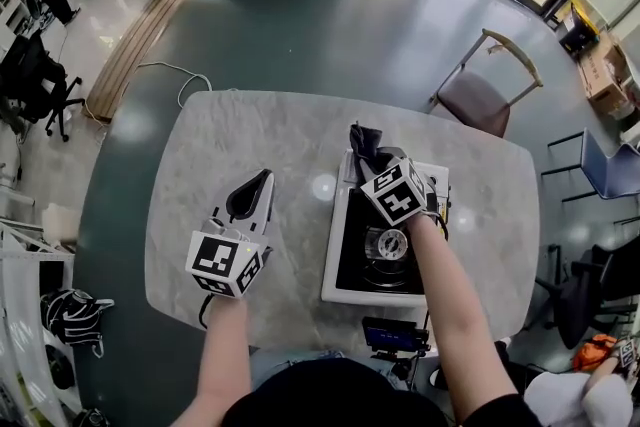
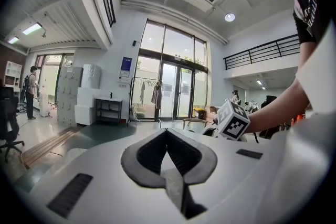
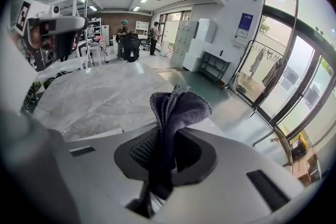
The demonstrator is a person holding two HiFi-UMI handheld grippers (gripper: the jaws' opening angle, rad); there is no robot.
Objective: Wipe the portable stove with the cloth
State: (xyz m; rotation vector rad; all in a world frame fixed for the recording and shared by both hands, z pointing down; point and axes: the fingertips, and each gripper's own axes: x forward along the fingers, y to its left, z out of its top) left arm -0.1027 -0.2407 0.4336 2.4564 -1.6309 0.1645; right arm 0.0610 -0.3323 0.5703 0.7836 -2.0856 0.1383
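The portable stove (image 1: 345,265) is white with a black top and a round burner (image 1: 388,245). It sits on the right half of the marble table (image 1: 250,135). My right gripper (image 1: 368,158) hangs over the stove's far left corner, shut on a dark grey cloth (image 1: 362,139). In the right gripper view the cloth (image 3: 177,105) bunches up out of the jaws of the right gripper (image 3: 167,139). My left gripper (image 1: 265,176) hovers over bare table left of the stove. In its own view the left gripper (image 2: 167,132) is shut on nothing, its tips meeting.
A chair (image 1: 488,97) stands beyond the table's far right corner. A small dark device with a lit screen (image 1: 394,336) sits at the table's near edge by the stove. A white cable (image 1: 185,77) lies on the floor at the far left.
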